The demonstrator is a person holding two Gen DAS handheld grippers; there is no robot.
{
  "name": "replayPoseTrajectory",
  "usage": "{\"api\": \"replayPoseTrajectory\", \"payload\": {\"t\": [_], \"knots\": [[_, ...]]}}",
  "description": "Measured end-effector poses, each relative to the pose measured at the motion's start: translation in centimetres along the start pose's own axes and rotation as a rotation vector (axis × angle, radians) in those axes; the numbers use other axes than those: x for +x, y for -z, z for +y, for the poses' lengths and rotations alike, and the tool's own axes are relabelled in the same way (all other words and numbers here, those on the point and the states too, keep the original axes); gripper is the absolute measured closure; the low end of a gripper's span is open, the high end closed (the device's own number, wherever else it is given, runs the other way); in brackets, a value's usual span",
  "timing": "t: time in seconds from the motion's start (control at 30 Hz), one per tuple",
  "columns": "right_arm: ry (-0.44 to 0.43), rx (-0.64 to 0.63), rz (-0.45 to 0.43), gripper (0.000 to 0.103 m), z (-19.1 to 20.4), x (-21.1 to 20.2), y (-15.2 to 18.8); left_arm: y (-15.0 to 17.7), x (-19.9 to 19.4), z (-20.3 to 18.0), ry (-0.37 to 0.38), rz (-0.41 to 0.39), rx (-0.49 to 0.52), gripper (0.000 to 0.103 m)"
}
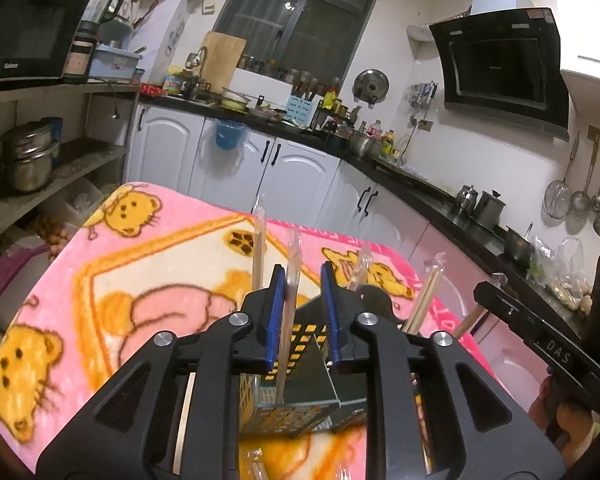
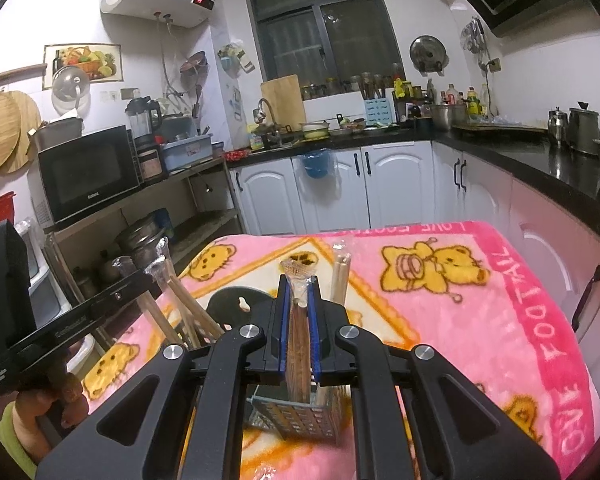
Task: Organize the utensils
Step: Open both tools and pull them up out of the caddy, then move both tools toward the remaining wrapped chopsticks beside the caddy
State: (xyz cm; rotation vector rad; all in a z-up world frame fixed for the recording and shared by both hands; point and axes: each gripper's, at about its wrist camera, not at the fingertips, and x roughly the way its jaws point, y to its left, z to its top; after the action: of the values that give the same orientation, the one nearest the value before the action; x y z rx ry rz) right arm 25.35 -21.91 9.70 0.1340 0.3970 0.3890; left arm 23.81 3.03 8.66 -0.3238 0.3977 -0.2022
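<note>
A perforated metal utensil holder (image 1: 296, 404) (image 2: 300, 420) stands on the pink bear blanket (image 1: 148, 276) (image 2: 480, 320), right under both grippers. Several plastic-wrapped chopstick pairs stick up from it. In the left wrist view, one wrapped pair (image 1: 291, 280) stands in the holder between the blue pads of my left gripper (image 1: 302, 316). It leans on the left pad, with a gap to the right one. In the right wrist view, my right gripper (image 2: 300, 332) has its pads against both sides of a brown wrapped pair (image 2: 299, 320), whose lower end sits in the holder.
More wrapped chopsticks (image 1: 426, 292) (image 2: 340, 280) lean out of the holder. A black rounded piece (image 2: 236, 304) sits behind it. Each view shows the other gripper's handle (image 1: 548, 344) (image 2: 60, 332), held by a hand. White cabinets (image 2: 332, 192) and a dark counter (image 1: 440, 196) ring the table.
</note>
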Motion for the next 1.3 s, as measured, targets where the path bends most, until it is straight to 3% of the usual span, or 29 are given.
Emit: {"api": "replayPoseTrajectory", "payload": {"t": [0.13, 0.2, 0.5, 0.63, 0.7, 1.3], "knots": [[0.006, 0.007, 0.004, 0.085, -0.3, -0.3, 0.3, 0.4, -0.4, 0.1, 0.001, 0.011, 0.006, 0.081], [0.007, 0.008, 0.008, 0.082, -0.3, -0.4, 0.3, 0.4, -0.4, 0.1, 0.0, 0.017, 0.006, 0.072], [0.012, 0.004, 0.022, 0.067, -0.5, -1.1, 0.8, 0.7, -0.9, 0.2, -0.002, 0.05, 0.009, 0.055], [0.013, -0.002, 0.027, 0.065, -0.4, -1.4, 1.0, 0.9, -1.0, 0.2, 0.002, 0.063, 0.01, 0.048], [0.018, -0.007, 0.024, 0.059, -0.3, -1.6, 1.1, 1.0, -1.2, 0.3, 0.025, 0.07, -0.002, 0.041], [0.035, -0.042, 0.042, 0.041, -0.3, -3.0, 2.4, 1.8, -3.2, 0.3, 0.021, 0.075, 0.008, 0.011]]}}
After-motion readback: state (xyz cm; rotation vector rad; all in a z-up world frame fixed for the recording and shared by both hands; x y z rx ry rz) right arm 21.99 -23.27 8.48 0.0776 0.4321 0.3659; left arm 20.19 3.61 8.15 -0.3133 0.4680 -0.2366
